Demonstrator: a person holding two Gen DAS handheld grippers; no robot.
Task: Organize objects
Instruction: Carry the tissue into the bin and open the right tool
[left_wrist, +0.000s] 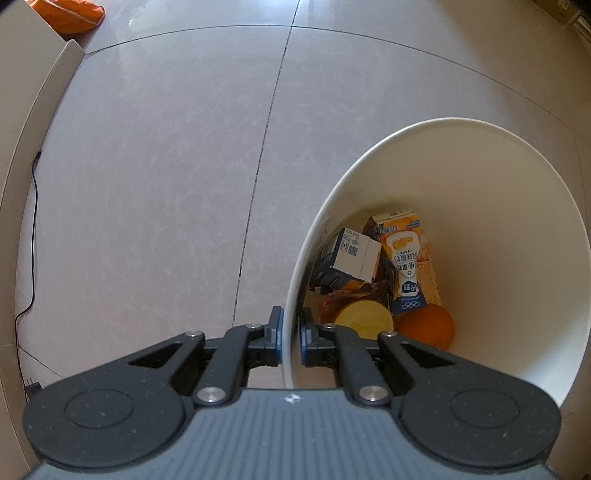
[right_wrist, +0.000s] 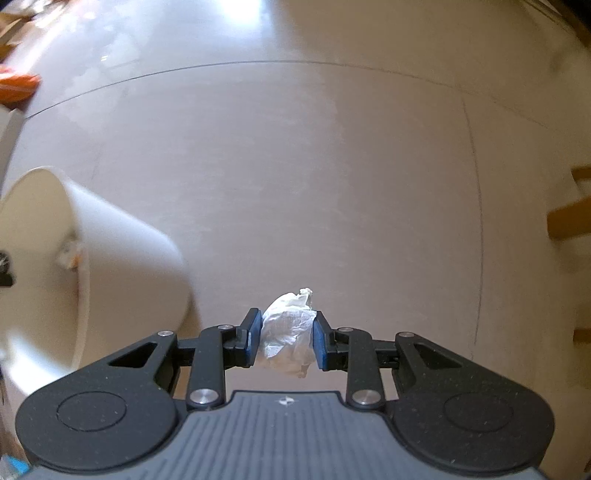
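Pale tiled floor fills both views. The left gripper is clamped on the near rim of the white bin, one finger inside and one outside. Down in the bin lie cartons, a yellow lid and an orange. The right gripper pinches a crumpled tissue above the floor, right of the bin. Likely next move: carry the tissue leftward over the bin's mouth.
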